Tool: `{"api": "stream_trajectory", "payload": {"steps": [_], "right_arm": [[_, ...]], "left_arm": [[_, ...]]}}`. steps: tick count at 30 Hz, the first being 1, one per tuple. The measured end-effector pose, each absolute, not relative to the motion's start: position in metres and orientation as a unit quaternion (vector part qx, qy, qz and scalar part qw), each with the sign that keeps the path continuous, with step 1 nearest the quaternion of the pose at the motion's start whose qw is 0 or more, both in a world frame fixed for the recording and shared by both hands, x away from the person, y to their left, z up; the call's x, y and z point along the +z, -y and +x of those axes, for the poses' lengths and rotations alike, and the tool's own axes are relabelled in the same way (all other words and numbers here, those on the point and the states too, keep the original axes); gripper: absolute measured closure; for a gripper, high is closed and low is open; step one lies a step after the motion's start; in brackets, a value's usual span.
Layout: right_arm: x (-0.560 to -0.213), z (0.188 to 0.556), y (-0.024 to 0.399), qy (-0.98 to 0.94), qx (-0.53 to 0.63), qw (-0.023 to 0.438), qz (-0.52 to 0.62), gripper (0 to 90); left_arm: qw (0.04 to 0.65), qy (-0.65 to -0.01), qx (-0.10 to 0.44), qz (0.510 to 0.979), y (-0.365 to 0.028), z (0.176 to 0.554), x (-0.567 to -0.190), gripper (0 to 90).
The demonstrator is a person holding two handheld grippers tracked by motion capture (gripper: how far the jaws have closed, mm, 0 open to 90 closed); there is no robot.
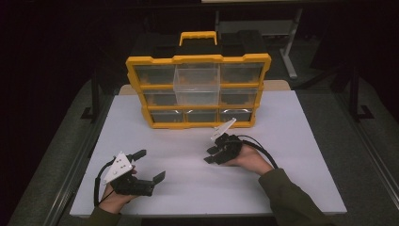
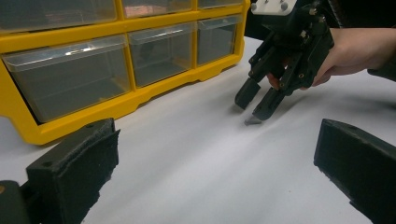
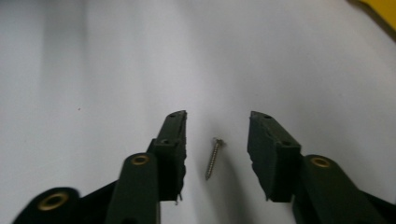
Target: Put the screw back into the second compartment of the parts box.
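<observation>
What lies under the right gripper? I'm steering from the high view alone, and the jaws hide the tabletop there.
Observer: A small screw lies flat on the white table, between the jaws of the right gripper.
Operator: Are the pads on it?
Observer: No. The right gripper view shows a gap on each side of the screw, so the jaws stand open around it.
Operator: How low are the tips?
Observer: In the left gripper view they are at or just above the tabletop; I cannot tell if they touch.
Operator: And the left gripper?
Observer: The left gripper has its jaws wide apart with nothing between them, facing the bottom drawers of the yellow organizer.
</observation>
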State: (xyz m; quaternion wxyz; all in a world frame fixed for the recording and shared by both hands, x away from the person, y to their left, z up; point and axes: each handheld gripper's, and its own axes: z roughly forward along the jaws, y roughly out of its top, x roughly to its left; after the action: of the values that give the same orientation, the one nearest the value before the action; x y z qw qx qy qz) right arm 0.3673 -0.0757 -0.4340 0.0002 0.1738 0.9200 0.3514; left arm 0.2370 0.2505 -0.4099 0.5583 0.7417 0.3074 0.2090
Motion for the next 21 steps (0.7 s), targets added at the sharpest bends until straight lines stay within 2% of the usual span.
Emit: {"api": "stream_trajectory", "payload": {"steps": [9,16,21], "right_arm": [[-0.4421,0.3677,0.0701,-0.927,0.336,-0.011,0.168,74.8],[-0.4428,0.3663,0.0695,-0.929,0.332,0.013,0.165,85.6],[-0.443,0.3677,0.07,-0.929,0.332,0.009,0.165,86.8]], "left_arm": [[0.559,-0.306,0.211,0.742,-0.2512,0.2375,-0.4099,0.0],[0.559,-0.306,0.208,0.742,-0.2508,0.2371,-0.4101,0.0],[0.559,-0.307,0.208,0.742,-0.2503,0.2372,-0.4099,0.0]]}}
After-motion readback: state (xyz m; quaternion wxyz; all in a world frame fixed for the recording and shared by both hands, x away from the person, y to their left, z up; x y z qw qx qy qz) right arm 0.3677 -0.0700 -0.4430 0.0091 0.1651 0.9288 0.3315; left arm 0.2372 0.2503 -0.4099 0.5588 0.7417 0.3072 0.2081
